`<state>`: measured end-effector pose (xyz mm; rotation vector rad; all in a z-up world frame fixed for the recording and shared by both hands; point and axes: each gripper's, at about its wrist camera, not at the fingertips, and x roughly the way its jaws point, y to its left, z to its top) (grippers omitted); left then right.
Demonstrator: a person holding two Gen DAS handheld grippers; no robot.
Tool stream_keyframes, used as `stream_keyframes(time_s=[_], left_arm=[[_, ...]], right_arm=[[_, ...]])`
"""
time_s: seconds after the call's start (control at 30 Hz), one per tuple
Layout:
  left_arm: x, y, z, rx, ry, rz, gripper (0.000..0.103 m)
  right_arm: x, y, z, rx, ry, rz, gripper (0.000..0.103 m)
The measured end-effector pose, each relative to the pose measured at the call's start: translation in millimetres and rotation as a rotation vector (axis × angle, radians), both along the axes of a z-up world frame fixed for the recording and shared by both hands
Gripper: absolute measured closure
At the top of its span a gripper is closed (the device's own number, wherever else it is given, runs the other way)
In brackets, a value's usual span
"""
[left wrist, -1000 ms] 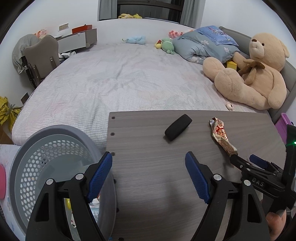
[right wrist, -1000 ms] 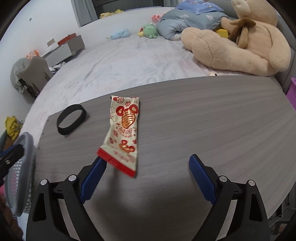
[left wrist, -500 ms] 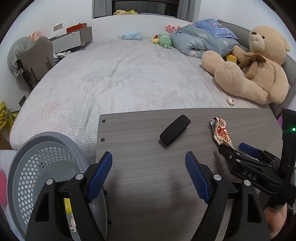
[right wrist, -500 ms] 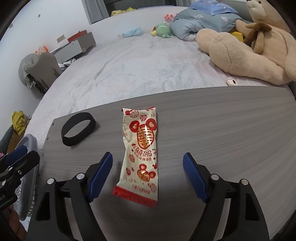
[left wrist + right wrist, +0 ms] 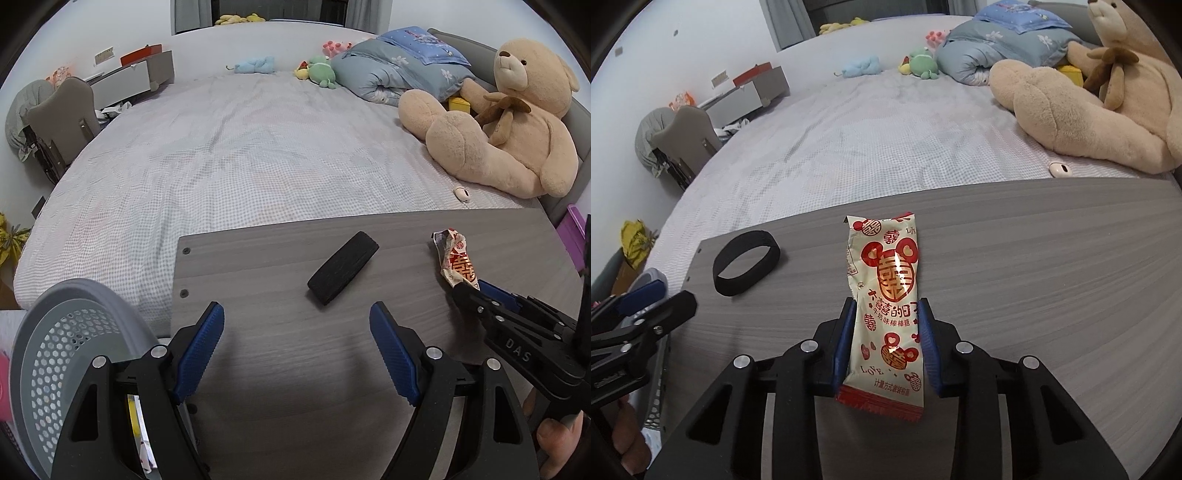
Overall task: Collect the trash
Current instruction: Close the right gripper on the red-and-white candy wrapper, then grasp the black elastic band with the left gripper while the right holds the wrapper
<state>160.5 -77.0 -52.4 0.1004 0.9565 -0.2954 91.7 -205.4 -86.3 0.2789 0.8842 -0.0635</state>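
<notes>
- Since the earlier frame: right gripper point(image 5: 886, 343) slid forward over the wrapper point(image 5: 886, 306) and its fingers have just been closing, now clamped on the wrapper's lower half; left view drifted so that less of the basket point(image 5: 48, 354) shows.
- Left wrist view: left gripper point(image 5: 297, 350) held over the grey bench point(image 5: 280, 376), blue fingers point(image 5: 199, 347) spread wide, nothing between them.
- Ahead of those fingers, flat on the bench: black band point(image 5: 343, 267), seen edge-on, well apart from both pads.
- Far right: wrapper point(image 5: 456, 262) pinched at its near end by the right gripper point(image 5: 469, 291), crumpled end pointing toward the bed point(image 5: 258, 155).
- Lower left: grey perforated basket beside the bench edge, rim below bench level, some scraps visible inside.
- Bottom right corner: part of a hand point(image 5: 554, 439) behind the right tool.
- On the bed: teddy point(image 5: 509, 122), folded quilt point(image 5: 391, 70), small plush toys near the far edge.
- Right wrist view: cream-and-red wrapper upright between the two blue pads, both pressing its sides; red serrated bottom edge hanging below the pads, top end lying toward the bed.
- Left of it on the bench: band point(image 5: 746, 262) as an open ring, apart from the wrapper.
- Far left edge: left gripper point(image 5: 646, 299) fingertips, with a sliver of basket mesh point(image 5: 655, 410) beneath.
</notes>
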Motion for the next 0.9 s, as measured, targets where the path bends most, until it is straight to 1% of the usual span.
stream_keyframes(time_s=[0.17, 0.3, 0.4, 0.57, 0.63, 0.7, 0.73, 0.8, 0.83, 0.9], left_arm=[[9.0, -13.8, -6.7, -0.005, 0.03, -0.026, 0.025], [15.1, -28.3, -8.5, 0.015, 0.011, -0.04, 0.025], [22.7, -37.6, -14.6, 0.031, 0.019, -0.041, 0.026], [34.7, -52.4, -22.1, 0.032, 0.033, -0.052, 0.026], [37.6, -57.0, -24.5, 0.03, 0.032, -0.054, 0.028], [41.7, -61.7, -27.7, 0.037, 0.034, -0.059, 0.038], [43.8, -63.8, -29.5, 0.044, 0.038, -0.059, 0.04], [47.2, -67.9, -33.7, 0.052, 0.048, -0.059, 0.054], [47.0, -68.9, -33.5, 0.062, 0.035, -0.056, 0.056], [46.0, -70.4, -33.1, 0.06, 0.032, -0.063, 0.074]], right_arm=[[-8.4, -6.1, 7.8, 0.055, -0.025, -0.004, 0.07], [-14.1, -8.2, 11.7, 0.079, -0.044, 0.003, 0.07], [-16.2, -10.0, 11.9, 0.096, -0.049, 0.008, 0.07], [-19.9, -15.1, 9.5, 0.126, -0.056, 0.013, 0.07], [-20.6, -16.6, 8.6, 0.135, -0.057, 0.016, 0.07], [-20.8, -18.2, 8.0, 0.141, -0.057, 0.02, 0.07], [-21.5, -18.6, 7.6, 0.145, -0.057, 0.021, 0.07], [-21.9, -21.2, 7.4, 0.15, -0.059, 0.021, 0.07], [-21.8, -23.0, 7.3, 0.153, -0.06, 0.02, 0.07], [-22.1, -24.1, 7.3, 0.156, -0.061, 0.018, 0.07]])
